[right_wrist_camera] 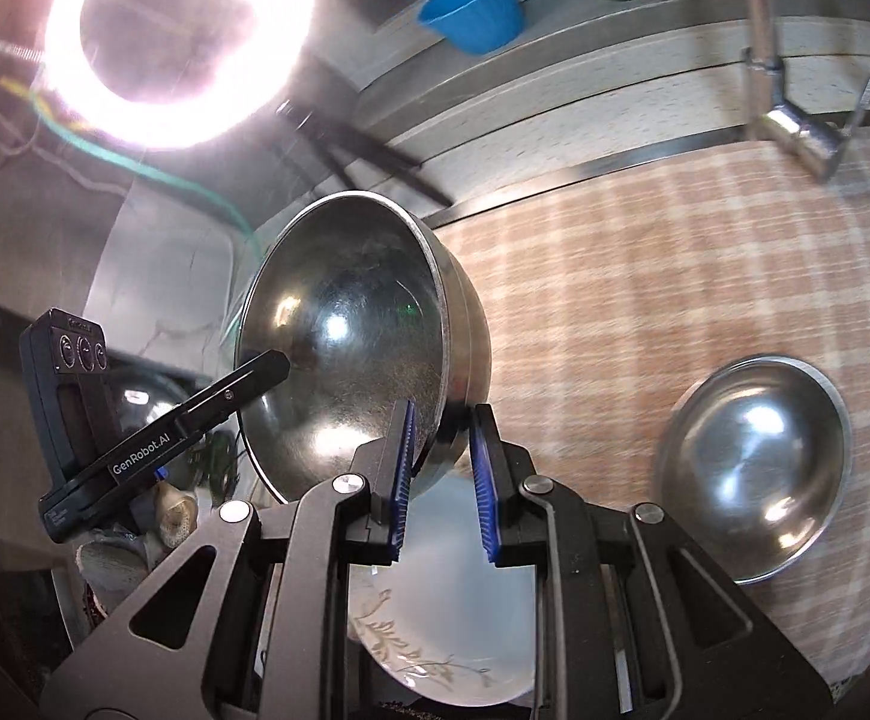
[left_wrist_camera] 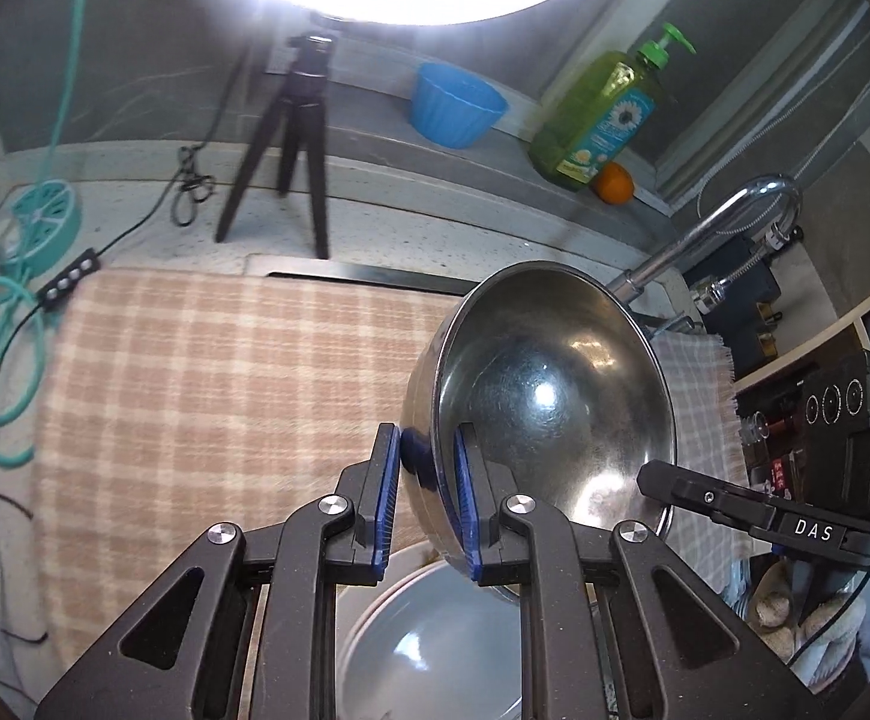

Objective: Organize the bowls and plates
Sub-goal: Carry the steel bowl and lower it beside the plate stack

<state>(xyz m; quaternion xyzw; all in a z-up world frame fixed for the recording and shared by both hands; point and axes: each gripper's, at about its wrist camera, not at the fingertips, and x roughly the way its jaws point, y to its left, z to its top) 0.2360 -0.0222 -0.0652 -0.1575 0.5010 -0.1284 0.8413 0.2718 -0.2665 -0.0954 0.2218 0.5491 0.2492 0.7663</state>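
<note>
1. The rim of a steel bowl (left_wrist_camera: pixel 546 396) is clamped between the narrow blue pads of the left gripper (left_wrist_camera: pixel 429 480); the opposite rim is pinched by the right gripper (right_wrist_camera: pixel 442 462).
2. The bowl is held empty above the cloth, tilted on edge, its opening turned sideways.
3. A white plate (right_wrist_camera: pixel 459 612) with a leaf pattern is seen just below the grippers, empty.
4. A second steel bowl (right_wrist_camera: pixel 756 468), upright and empty, is set on the checked cloth (left_wrist_camera: pixel 207 396).
5. A blue tub (left_wrist_camera: pixel 456 102), soap bottle (left_wrist_camera: pixel 600 111), orange (left_wrist_camera: pixel 613 182) and tap (left_wrist_camera: pixel 729 219) are ranged behind, under a ring light (right_wrist_camera: pixel 180 42).
</note>
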